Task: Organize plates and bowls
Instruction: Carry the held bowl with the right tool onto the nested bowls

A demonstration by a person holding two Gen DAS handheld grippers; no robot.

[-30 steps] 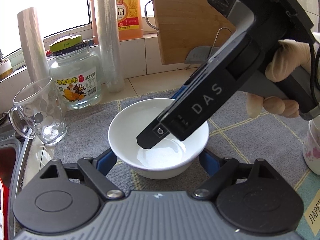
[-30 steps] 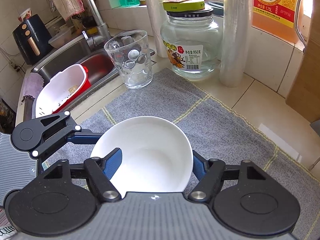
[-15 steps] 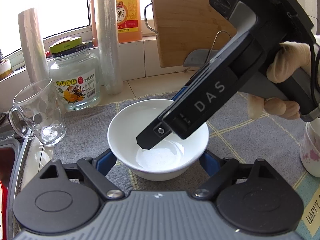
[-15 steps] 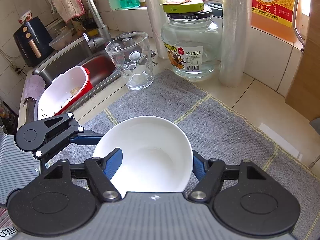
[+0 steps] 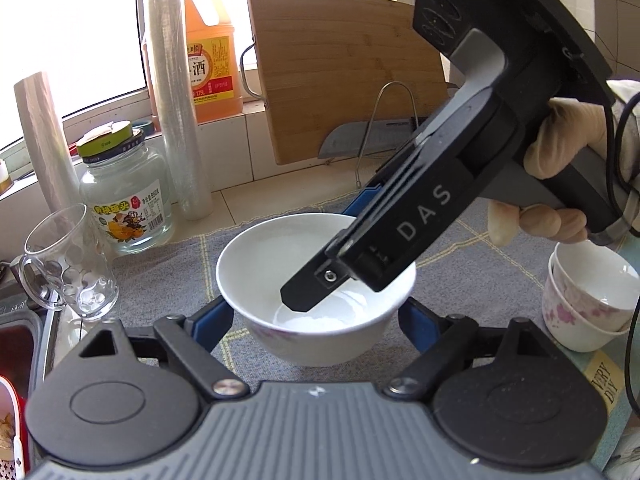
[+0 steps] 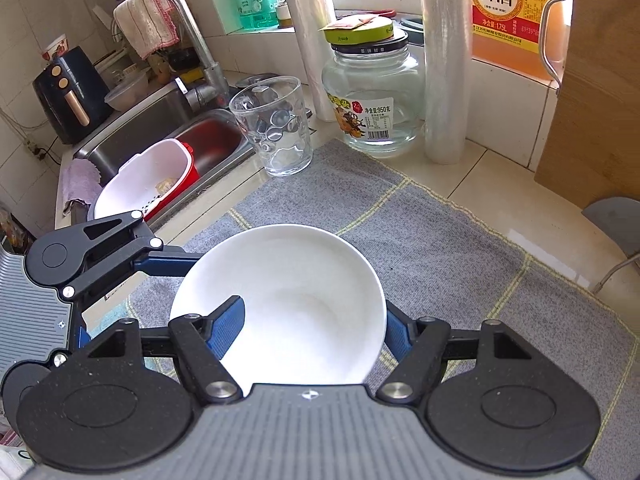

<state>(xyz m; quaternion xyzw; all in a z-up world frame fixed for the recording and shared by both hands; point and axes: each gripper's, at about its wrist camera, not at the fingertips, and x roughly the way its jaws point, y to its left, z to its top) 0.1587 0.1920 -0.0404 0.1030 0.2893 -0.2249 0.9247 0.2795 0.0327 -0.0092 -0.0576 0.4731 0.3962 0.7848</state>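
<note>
Right tool (image 6: 312, 330) pinching white bowl (image 6: 288, 296) rim; left tool (image 5: 316, 314) gripping bowl sides.

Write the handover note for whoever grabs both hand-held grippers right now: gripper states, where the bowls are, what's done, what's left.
Left hand-held gripper: its fingers straddle the white bowl from outside; contact not clear.
Right hand-held gripper: clamped on that bowl's wall, one finger inside, one outside.
The bowl is over the grey mat; whether it is lifted clear of the mat is unclear.
Two stacked floral bowls sit off to the right.
Done: the bowl is gripped.
Left: likely stack it with the floral pair.
</note>
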